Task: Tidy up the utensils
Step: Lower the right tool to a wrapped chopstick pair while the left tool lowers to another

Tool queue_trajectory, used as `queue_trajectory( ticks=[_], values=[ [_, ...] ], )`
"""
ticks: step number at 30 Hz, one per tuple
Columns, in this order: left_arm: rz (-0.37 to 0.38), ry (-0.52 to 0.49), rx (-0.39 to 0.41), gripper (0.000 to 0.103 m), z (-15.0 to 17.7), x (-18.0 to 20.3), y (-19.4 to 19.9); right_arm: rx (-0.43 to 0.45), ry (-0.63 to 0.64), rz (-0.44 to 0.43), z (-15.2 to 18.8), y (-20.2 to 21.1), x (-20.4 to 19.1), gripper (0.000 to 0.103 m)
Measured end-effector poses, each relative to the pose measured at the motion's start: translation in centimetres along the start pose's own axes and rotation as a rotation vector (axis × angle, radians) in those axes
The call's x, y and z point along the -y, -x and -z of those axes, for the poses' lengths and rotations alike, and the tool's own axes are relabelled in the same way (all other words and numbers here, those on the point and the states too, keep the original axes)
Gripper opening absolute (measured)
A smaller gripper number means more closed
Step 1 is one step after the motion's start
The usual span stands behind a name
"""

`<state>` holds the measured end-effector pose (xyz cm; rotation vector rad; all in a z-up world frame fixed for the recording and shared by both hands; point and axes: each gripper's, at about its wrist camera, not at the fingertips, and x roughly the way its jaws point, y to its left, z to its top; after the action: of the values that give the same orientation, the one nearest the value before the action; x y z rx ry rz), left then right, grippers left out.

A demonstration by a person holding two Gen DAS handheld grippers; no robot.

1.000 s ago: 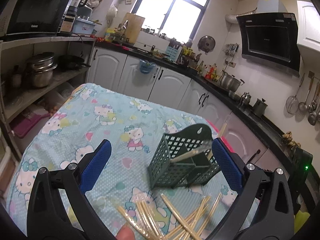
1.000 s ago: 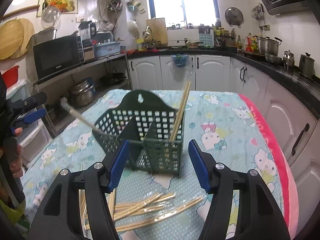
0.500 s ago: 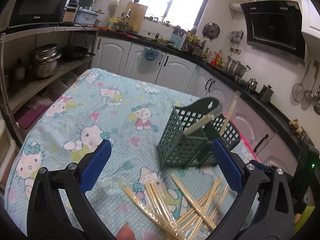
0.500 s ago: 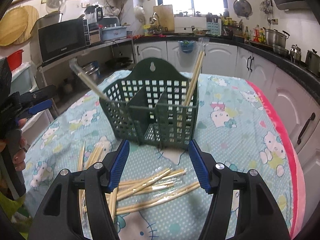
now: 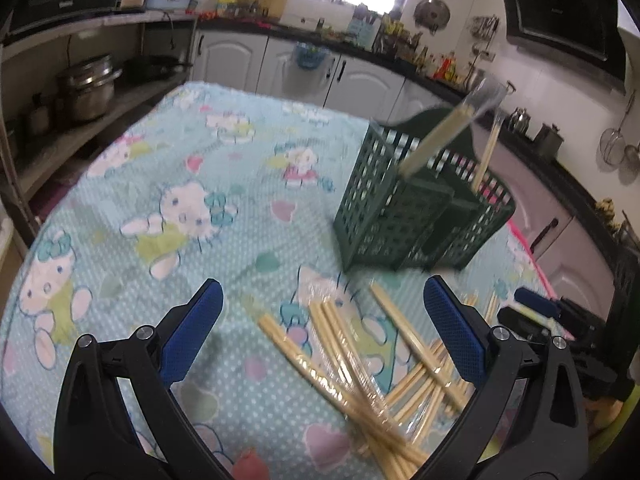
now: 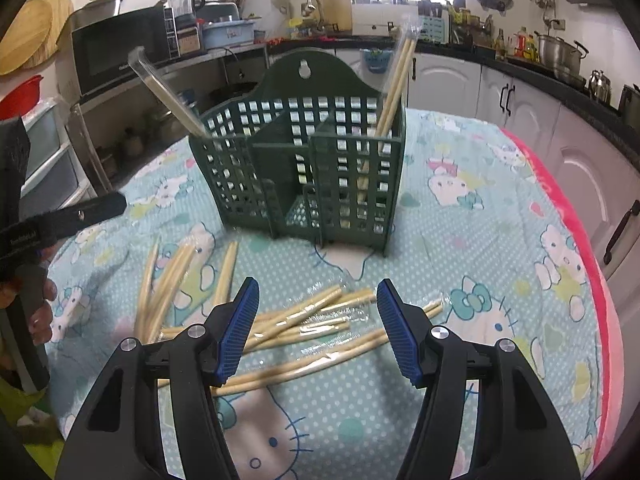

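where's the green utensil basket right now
In the right wrist view the green basket stands upright mid-table on the cartoon-cat cloth, just beyond the loose wrapped chopsticks; the left wrist view shows it to the right of centre.

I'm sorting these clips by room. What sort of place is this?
A home kitchen, most likely. A range hood hangs on the wall, a microwave sits on a shelf, and pots stand on a dark counter above white cabinets.
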<state>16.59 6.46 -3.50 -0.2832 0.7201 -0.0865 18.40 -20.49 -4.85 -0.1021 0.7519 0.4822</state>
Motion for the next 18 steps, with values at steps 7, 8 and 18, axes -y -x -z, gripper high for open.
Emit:
queue_trajectory(
  ticks=[7, 8, 18],
  values=[
    [0.014, 0.055, -0.104, 0.092, 1.7, -1.3, -2.2, -0.052, -0.012, -0.010, 0.2, -2.1, 1.1, 0.054],
    [0.014, 0.066, -0.117, 0.088, 1.9, -1.5, -2.5, -0.058, -0.012, -0.013, 0.1, -2.4, 1.2, 0.051],
    [0.059, 0.174, -0.183, 0.070, 2.3, -3.5, -4.1, -0.114, -0.035, -0.046, -1.2, -5.4, 2.0, 0.042]
  ],
)
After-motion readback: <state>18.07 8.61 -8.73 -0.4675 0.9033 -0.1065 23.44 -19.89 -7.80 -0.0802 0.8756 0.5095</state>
